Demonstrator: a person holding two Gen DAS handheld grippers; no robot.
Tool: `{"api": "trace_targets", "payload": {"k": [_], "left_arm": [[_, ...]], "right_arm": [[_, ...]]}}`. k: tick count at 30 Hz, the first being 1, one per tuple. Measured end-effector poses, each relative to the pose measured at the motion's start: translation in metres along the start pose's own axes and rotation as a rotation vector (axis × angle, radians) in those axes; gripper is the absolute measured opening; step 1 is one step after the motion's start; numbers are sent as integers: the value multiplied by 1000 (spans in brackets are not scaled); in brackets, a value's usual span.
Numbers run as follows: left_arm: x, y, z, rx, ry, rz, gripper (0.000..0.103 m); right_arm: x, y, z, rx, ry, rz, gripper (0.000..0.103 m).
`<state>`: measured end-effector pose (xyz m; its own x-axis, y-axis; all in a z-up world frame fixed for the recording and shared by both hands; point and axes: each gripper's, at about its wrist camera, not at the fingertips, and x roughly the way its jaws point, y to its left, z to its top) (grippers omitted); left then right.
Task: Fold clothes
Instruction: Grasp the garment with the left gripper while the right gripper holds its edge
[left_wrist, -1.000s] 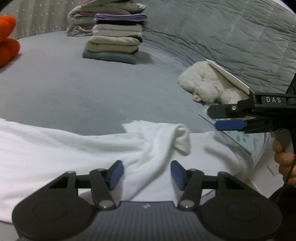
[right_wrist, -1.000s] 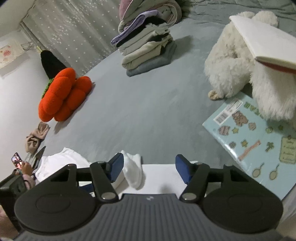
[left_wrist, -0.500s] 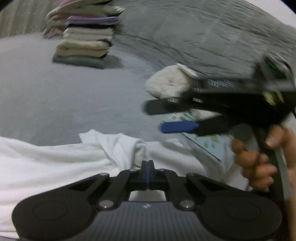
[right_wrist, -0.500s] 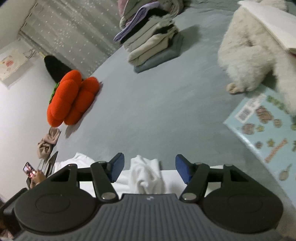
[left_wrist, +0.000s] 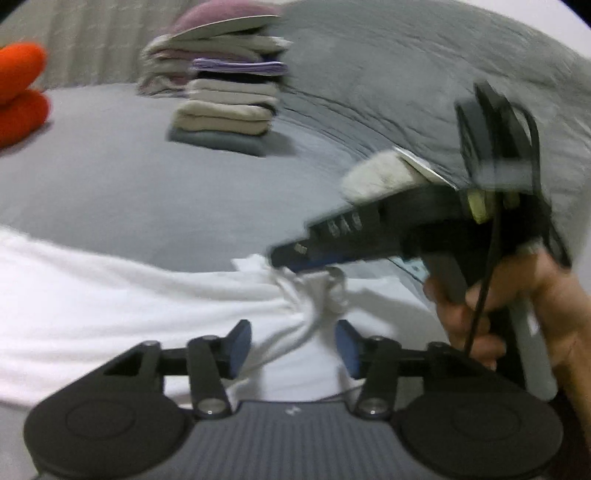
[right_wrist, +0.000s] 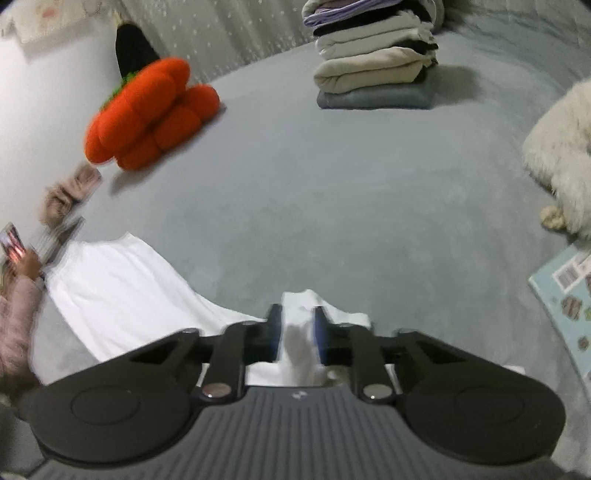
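While the right tool (right_wrist: 297, 334) is closing on a bunched-up tuft of the white shirt (right_wrist: 122, 284), w/ the cloth already squeezed between its blue pads (right_wrist: 320, 332), the left tool (left_wrist: 291, 345) is opening, its pads apart and pressing on nothing, though a twisted fold of the same shirt is running between them. The shirt is lying spread along the near edge of the grey bed (right_wrist: 295, 177), its bunched corner lifted a bit at the right tool's tip; in the left view, the right tool (left_wrist: 314, 258) is reaching in from the right side, a hand (left_wrist: 517, 306) wrapped round its handle.

To my eye this is the step of getting hold of a corner or sleeve before folding it over. To do it well: the right one should be biting a single clean edge, not a thick wad, else the fold is coming out lumpy. Probably better if the left one is pinning or gripping the shirt further along, so the cloth is staying taut and flat. Keep it away from the booklet (right_wrist: 561, 306) and fluffy toy (right_wrist: 561, 155) nearby. The pile of folded clothes (right_wrist: 373, 62) is sitting well apart at the far side.
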<state>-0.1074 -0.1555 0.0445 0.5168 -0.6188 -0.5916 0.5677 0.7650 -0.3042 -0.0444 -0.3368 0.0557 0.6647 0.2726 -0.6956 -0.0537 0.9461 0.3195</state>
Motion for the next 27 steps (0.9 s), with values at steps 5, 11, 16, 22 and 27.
{"api": "trace_targets", "payload": {"k": [5, 11, 16, 22, 27], "left_arm": [[2, 12, -3, -56, 11, 5, 56], [1, 13, -10, -66, 6, -12, 56], [9, 6, -9, -41, -11, -28, 53], [29, 7, 5, -81, 4, -120, 43], [59, 21, 19, -228, 63, -196, 22]], "right_arm": [[-18, -2, -11, -6, -83, -57, 0], [-47, -20, -35, 140, -151, -45, 0], [-57, -28, -58, 257, -156, 21, 15], [-81, -41, -78, 401, -260, 99, 46], [-90, -49, -88, 445, -285, 113, 46]]}}
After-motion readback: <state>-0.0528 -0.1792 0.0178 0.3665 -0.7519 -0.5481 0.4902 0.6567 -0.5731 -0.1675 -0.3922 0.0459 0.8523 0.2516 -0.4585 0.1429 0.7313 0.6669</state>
